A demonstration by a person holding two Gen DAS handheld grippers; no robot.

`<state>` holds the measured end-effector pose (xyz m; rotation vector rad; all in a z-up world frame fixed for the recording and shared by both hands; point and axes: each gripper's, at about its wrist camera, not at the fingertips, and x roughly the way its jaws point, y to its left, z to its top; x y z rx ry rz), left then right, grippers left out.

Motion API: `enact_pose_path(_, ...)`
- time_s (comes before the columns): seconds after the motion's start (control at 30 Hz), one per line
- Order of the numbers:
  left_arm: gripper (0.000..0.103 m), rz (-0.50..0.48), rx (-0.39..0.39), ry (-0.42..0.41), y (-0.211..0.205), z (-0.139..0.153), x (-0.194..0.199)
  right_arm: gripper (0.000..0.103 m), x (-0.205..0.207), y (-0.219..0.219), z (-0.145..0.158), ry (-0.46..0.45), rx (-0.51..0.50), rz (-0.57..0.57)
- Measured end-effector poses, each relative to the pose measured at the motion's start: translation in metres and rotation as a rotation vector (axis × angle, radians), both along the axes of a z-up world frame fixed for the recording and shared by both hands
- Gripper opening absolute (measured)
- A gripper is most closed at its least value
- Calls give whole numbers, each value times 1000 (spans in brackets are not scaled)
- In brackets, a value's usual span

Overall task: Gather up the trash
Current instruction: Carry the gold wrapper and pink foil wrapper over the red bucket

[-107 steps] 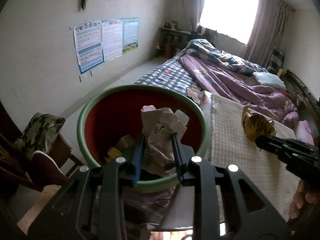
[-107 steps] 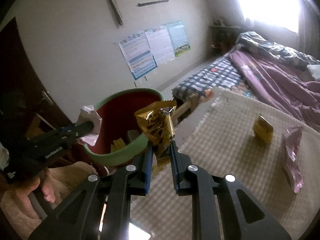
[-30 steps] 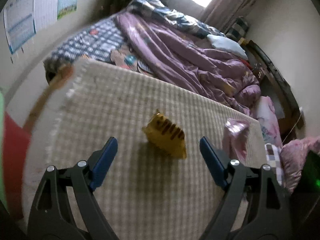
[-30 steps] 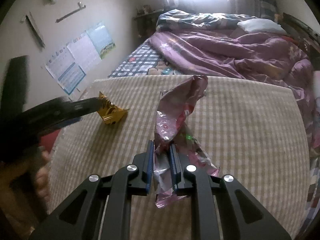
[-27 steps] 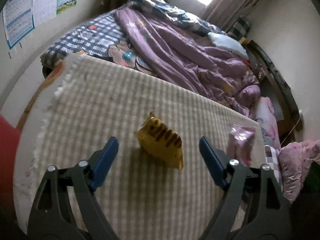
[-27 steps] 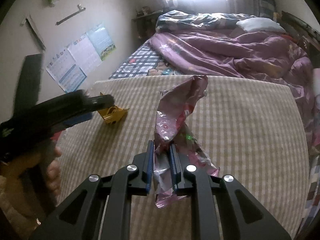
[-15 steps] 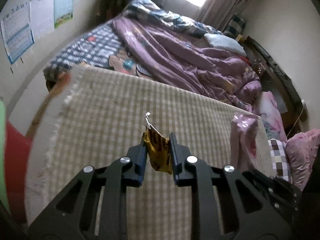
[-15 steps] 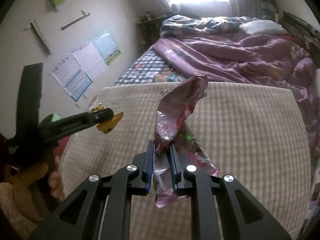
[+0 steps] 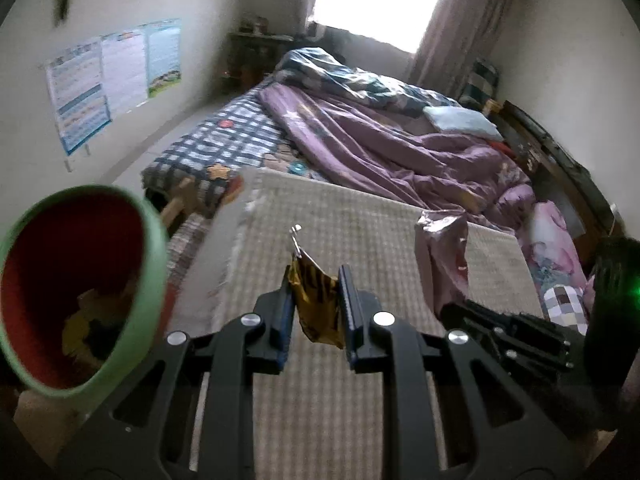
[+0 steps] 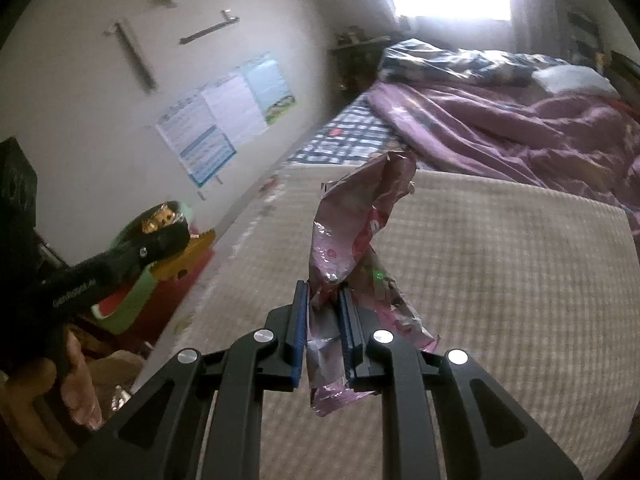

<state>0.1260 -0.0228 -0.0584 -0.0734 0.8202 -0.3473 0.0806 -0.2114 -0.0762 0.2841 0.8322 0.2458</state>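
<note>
Gold wrapper [image 9: 318, 308]: crumpled foil with dark stripes, pinched in the left claw [image 9: 316, 300], long axis upright, a thin twisted tip pointing up, held above the beige checked mat [image 9: 340, 420].

Pink wrapper [image 10: 352, 248]: creased, shiny, printed foil, pinched near its lower end in the right claw [image 10: 326, 328], long axis upright, open torn end up.

Bin [image 9: 148, 256]: green rim, red inside, trash at the bottom, left of the mat.

Yellow wrapper [image 9: 318, 312] in left gripper [image 9: 316, 280]
</note>
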Motion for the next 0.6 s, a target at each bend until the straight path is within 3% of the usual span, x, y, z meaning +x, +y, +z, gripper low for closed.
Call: enact_pose_path(0.6, 20, 300, 43, -61, 126, 14, -51, 15, -14, 91, 26, -51, -10, 243)
